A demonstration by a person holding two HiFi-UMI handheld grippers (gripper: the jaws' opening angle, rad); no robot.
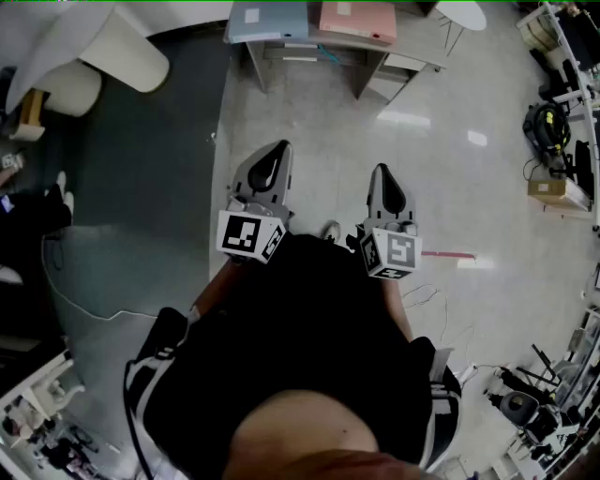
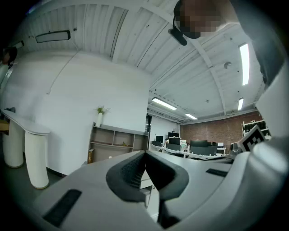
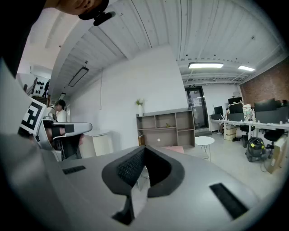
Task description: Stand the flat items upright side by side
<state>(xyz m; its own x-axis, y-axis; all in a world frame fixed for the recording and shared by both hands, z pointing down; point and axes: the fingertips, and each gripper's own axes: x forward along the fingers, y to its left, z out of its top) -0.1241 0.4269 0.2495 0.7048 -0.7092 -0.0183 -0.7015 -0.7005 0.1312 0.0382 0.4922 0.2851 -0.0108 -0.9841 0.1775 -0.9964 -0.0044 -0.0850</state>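
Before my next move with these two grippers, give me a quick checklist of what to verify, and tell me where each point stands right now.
1. Left gripper empty: ok, jaws together, nothing between them.
2. Right gripper empty: ok, jaws together, nothing between them.
3. Jaws open for a grasp: not ok, both are shut.
4. Items in sight: ok, a blue flat item and a pink flat item lie on the desk.
5. Items close to the grippers: not ok, bare floor lies between.
6. Room on the desk to stand them: cannot tell, the picture edge cuts it off.
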